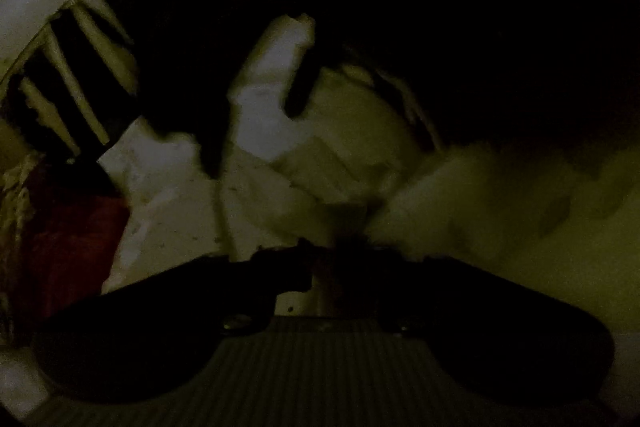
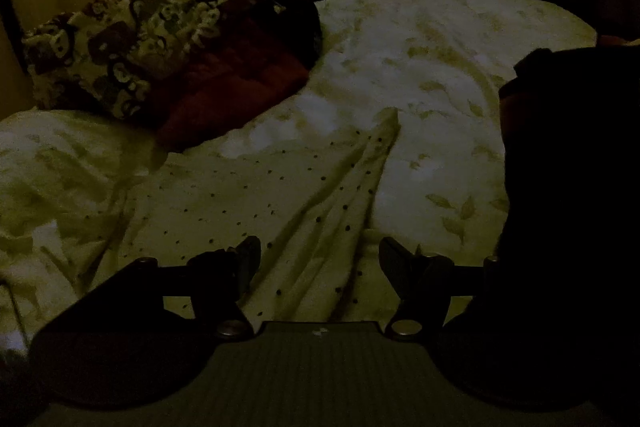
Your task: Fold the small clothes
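The scene is very dim. A pale garment with small dark dots [image 2: 280, 195] lies wrinkled on the bed, with a raised ridge running up its middle. My right gripper [image 2: 320, 259] is open just above its near edge, fingers on either side of the ridge. In the left wrist view my left gripper [image 1: 340, 255] has its jaws drawn together on a bunch of the pale dotted cloth [image 1: 188, 211], which is lifted and blurred in front of the camera.
The bed has a white sheet with a leaf print [image 2: 440, 75]. A patterned pillow [image 2: 132, 43] and a dark red blanket [image 2: 232, 83] lie at the back left. A dark shape [image 2: 572, 187] fills the right side. Slatted furniture [image 1: 68, 67] stands at the left.
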The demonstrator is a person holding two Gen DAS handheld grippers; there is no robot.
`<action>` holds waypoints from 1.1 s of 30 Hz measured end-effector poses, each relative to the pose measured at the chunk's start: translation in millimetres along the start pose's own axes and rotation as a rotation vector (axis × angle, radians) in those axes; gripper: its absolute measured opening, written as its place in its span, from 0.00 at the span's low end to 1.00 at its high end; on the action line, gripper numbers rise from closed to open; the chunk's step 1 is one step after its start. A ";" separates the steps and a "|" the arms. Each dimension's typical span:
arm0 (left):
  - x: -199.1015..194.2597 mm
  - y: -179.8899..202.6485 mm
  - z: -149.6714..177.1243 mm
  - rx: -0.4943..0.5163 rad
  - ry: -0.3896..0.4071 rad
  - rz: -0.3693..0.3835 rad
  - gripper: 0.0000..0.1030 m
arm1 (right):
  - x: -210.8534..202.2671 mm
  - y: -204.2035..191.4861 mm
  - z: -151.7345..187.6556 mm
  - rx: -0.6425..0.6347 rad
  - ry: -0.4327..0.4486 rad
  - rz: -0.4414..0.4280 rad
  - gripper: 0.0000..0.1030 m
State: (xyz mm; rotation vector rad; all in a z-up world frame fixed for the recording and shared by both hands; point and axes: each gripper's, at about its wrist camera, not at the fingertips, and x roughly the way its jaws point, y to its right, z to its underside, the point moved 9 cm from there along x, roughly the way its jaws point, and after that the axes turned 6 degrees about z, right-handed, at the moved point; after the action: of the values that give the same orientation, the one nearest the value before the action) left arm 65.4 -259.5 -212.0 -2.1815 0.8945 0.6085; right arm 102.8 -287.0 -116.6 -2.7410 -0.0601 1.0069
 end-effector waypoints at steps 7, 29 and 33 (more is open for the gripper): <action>-34.5 -77.0 8.8 -0.238 0.042 -0.010 0.09 | 36.3 8.8 -25.8 0.145 -0.035 0.030 1.00; -42.5 -66.1 -46.3 -0.360 0.141 0.122 0.09 | 63.1 25.3 -72.3 0.376 -0.079 -0.095 0.11; -47.3 -54.1 -73.7 -0.383 0.190 0.172 0.09 | 30.2 42.6 -93.0 0.279 -0.065 -0.017 0.10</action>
State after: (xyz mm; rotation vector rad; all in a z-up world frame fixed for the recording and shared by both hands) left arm 86.2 -266.2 -111.4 -2.5547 1.1520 0.7118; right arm 184.2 -343.0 -76.2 -2.4525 0.0435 1.0148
